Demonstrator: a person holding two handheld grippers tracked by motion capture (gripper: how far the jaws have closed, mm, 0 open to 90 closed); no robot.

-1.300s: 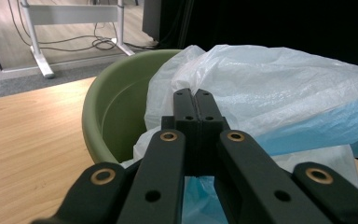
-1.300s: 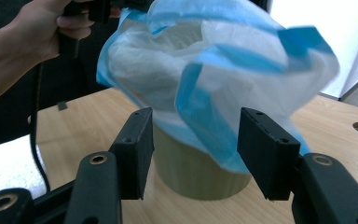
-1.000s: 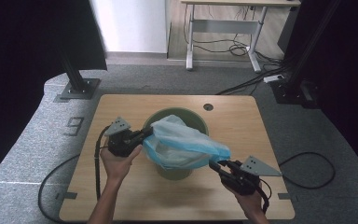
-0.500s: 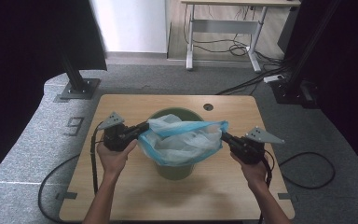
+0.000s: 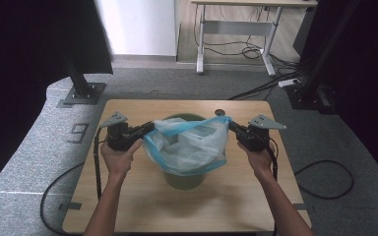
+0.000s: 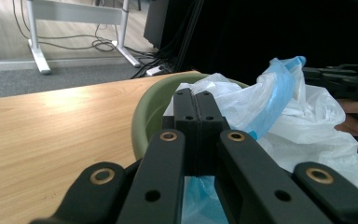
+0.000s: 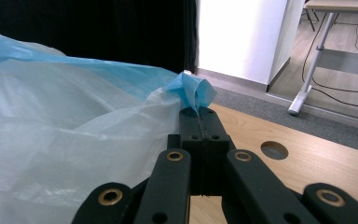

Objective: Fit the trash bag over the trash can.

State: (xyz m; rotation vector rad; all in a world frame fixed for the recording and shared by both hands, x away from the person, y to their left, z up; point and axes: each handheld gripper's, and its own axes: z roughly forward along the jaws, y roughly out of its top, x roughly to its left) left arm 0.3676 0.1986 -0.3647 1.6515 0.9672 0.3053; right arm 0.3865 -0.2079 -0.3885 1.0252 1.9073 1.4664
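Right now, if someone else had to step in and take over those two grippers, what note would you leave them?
Left gripper: jaws shut on the plastic bag's left edge.
Right gripper: jaws shut on the bag's right edge.
The bag is stretched open between them, over the green bin in the middle of the table.
Done: both edges gripped, mouth spread.
Left: probably lower the bag and fit its rim over the bin's rim.

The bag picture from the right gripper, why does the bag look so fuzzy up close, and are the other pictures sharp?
In the right gripper view the bag sits very near the lens, so it blurs, while the jaws look crisp. In the left gripper view the bucket rim is soft too. In the high view the table looks evenly lit and fairly sharp, with dark curtains at both sides.
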